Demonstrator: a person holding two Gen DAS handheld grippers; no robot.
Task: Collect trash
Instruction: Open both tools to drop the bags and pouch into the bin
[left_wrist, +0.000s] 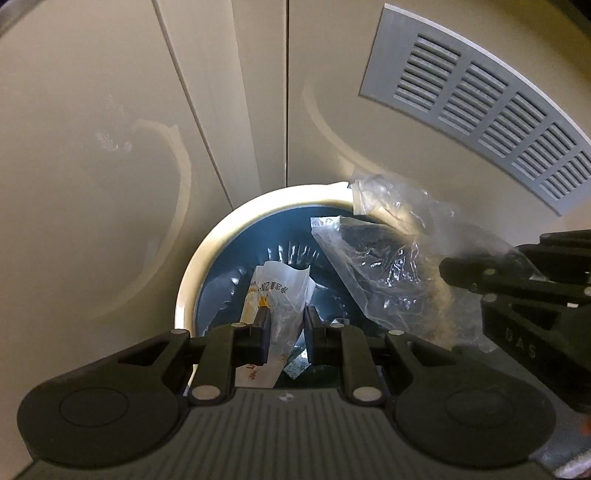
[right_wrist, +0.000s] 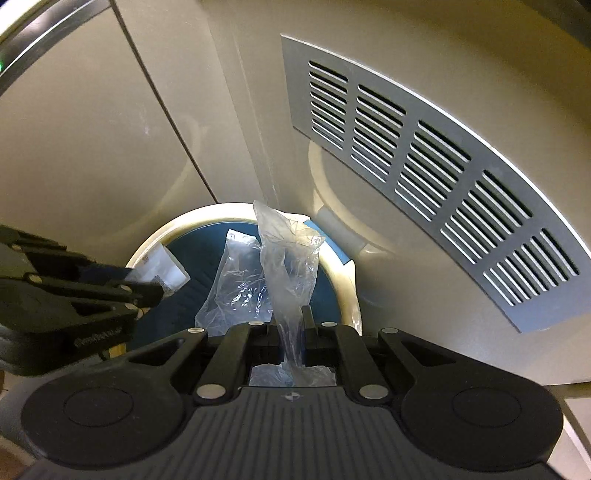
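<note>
Above the round bin by beige cabinet panels, left tool clenches a printed wrapper; right tool grips clear plastic; vent grille at two o'clock.

I see a white printed wrapper, crumpled and upright, over the near part of the round cream-rimmed bin with its dark blue liner. A clear crinkled plastic bag stands above the bin's right rim, its loose end trailing over the opening.
</note>
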